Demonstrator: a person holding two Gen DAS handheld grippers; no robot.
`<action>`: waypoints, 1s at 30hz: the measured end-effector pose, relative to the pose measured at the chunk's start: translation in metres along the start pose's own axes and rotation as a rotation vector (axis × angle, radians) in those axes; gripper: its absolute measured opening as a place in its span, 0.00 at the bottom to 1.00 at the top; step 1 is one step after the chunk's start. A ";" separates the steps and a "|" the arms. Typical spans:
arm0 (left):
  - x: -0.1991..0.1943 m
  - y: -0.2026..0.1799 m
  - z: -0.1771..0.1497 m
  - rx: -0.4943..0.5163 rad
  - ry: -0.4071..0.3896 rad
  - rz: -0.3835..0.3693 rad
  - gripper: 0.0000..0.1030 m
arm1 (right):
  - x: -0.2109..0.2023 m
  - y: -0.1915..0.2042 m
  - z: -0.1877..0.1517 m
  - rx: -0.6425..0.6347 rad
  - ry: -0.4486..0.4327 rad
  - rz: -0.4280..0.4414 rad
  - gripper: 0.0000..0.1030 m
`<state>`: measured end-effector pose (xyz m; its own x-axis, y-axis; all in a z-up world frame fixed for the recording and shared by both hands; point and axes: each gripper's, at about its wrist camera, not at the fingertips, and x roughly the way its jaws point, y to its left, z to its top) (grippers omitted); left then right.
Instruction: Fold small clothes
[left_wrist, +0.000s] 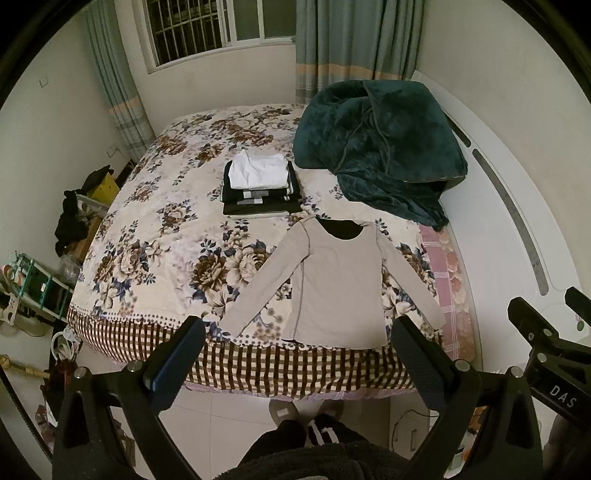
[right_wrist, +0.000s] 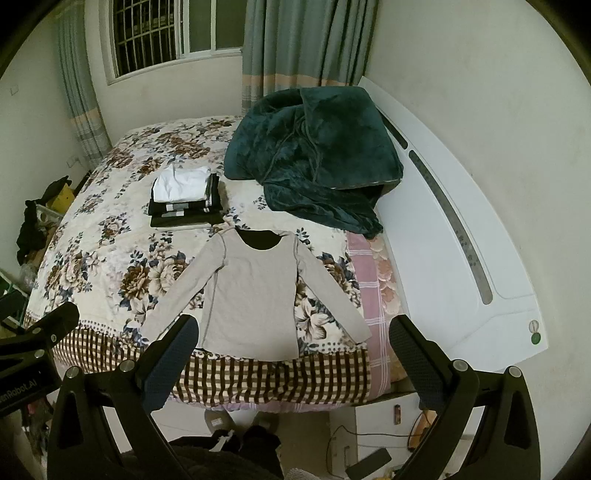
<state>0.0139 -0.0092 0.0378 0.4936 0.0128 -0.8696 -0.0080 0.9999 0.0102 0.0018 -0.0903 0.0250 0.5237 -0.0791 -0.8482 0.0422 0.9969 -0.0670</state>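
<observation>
My left gripper (left_wrist: 299, 354) and right gripper (right_wrist: 293, 354), both spread; beige knit shirt (left_wrist: 334, 284) flat, sleeves splayed, on floral quilt (left_wrist: 155, 236).

Landmark: beige long-sleeved shirt (left_wrist: 338, 280), lying flat at the near edge of the bed (left_wrist: 147, 236). Left of the shirt, the floral bedspread is unobstructed. Beyond its collar, a stack of folded clothes (left_wrist: 258, 184) blocks passage. Beyond its right shoulder, a heaped green blanket (left_wrist: 376, 147) obstructs; a white headboard (left_wrist: 498, 229) bounds the right side.
</observation>
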 end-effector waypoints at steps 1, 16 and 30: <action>0.001 0.001 -0.002 -0.002 -0.002 0.000 1.00 | 0.001 -0.001 0.000 0.000 0.000 0.000 1.00; 0.000 0.002 -0.002 -0.002 -0.010 -0.001 1.00 | -0.011 -0.003 0.014 0.000 -0.008 0.001 1.00; -0.001 0.003 -0.006 0.000 -0.012 -0.005 1.00 | -0.010 -0.003 0.011 0.000 -0.012 0.000 1.00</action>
<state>0.0082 -0.0059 0.0355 0.5043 0.0074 -0.8635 -0.0055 1.0000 0.0054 0.0062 -0.0929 0.0393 0.5338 -0.0790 -0.8419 0.0417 0.9969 -0.0671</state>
